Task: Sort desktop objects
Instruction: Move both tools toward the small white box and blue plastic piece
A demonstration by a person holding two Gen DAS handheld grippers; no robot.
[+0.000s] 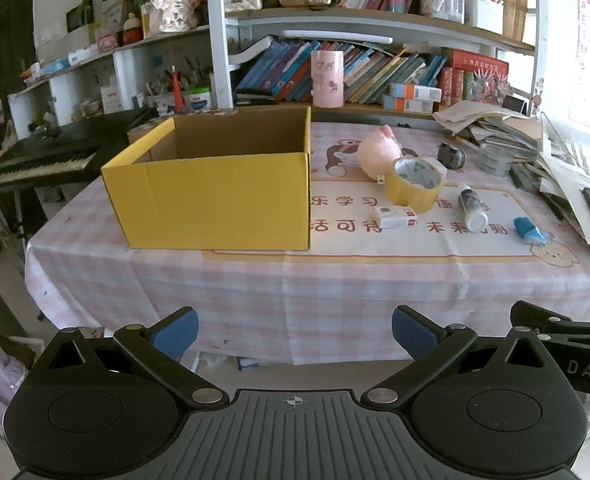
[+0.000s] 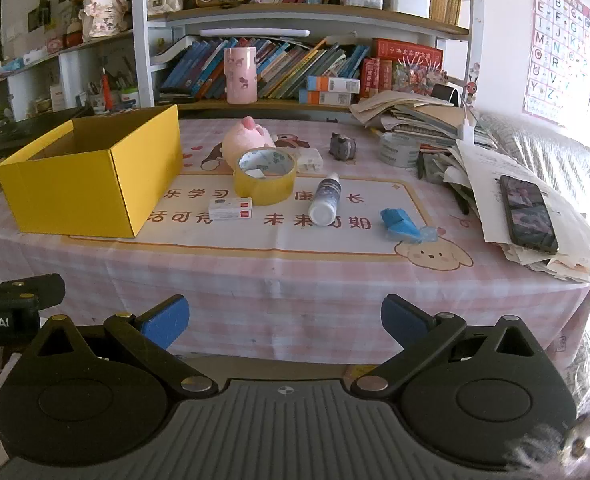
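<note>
We hold both tongs short of the desk's near edge, the left gripper [image 1: 295, 334] and the right gripper [image 2: 285, 322] each spread wide with nothing between the blue pads. Ahead of the right gripper, on the pink checked tablecloth [image 2: 295, 280], lie the things to sort: a small white eraser box [image 2: 231, 209], light and stiff, which we judge best pinched across its narrow sides; just beyond it a yellow tape roll [image 2: 265, 178], rigid, to be taken through its wall; to the right a white bottle [image 2: 326, 199] on its side, smooth and apt to roll; farther right a blue crumpled wrapper [image 2: 401, 226], soft. Behind the tape sits a pink plush toy [image 2: 249, 138]. Ahead of the left gripper stands the open yellow cardboard box [image 1: 215, 196], seemingly empty. A paper stack with a phone [image 2: 529, 214] on it crowds the far right.
</note>
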